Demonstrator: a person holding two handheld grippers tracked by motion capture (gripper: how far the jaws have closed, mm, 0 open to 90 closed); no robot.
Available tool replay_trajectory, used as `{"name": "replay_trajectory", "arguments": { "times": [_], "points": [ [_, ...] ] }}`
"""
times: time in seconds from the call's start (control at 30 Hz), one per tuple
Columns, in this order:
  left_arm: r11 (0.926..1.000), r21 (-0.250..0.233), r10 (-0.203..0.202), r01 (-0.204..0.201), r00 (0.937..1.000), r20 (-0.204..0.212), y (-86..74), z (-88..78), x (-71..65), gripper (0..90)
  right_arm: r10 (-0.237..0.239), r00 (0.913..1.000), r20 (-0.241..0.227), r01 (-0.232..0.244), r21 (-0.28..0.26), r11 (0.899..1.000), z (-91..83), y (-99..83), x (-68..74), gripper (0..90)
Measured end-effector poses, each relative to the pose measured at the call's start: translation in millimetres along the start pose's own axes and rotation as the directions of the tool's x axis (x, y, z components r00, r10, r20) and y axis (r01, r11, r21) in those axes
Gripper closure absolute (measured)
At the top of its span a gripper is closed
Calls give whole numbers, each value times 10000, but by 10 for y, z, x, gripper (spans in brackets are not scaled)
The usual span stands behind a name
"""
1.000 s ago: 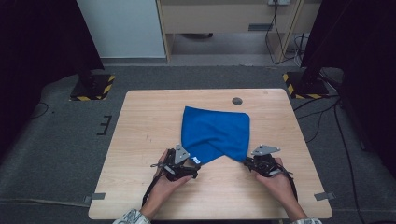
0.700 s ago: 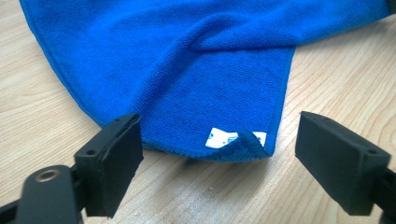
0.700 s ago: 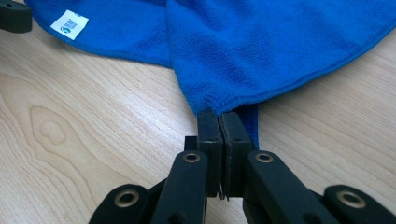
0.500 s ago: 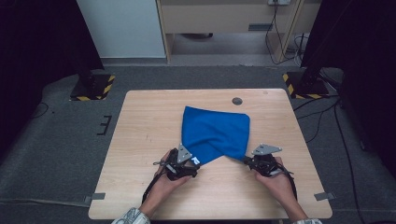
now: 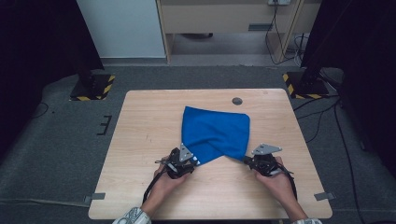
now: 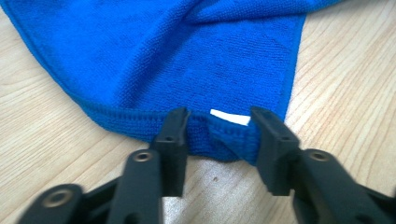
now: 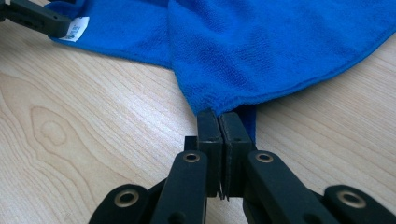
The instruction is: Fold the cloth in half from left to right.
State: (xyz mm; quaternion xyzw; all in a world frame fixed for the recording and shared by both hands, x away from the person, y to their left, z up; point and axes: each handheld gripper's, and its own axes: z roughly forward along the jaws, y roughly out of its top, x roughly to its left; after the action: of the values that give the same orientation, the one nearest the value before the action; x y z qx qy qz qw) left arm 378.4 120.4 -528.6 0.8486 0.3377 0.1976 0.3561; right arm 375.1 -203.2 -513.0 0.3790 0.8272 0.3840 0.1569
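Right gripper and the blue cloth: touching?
Touching. In the right gripper view the right gripper has its jaws pressed together on a corner of the blue cloth, and the fabric runs straight into the closed pads with no gap.

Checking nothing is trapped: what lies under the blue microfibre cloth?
Around the blue microfibre cloth only the light wooden table shows; the tabletop it covers is hidden, so nothing beneath can be ruled out.
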Motion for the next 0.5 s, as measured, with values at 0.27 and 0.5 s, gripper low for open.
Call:
{"name": "replay_trajectory", "arguments": {
  "times": [0.27, 0.5],
  "points": [
    [9999, -95, -81, 80, 10000, -14, 7, -81, 49, 845, 53, 10000, 52, -53, -83, 10000, -23, 9, -36, 888],
    [9970, -432, -641, 637, 9979, -66, 10, -228, 193, 857, 604, 9980, 182, -601, -177, 9980, -77, 7, -162, 888]
  ]
}}
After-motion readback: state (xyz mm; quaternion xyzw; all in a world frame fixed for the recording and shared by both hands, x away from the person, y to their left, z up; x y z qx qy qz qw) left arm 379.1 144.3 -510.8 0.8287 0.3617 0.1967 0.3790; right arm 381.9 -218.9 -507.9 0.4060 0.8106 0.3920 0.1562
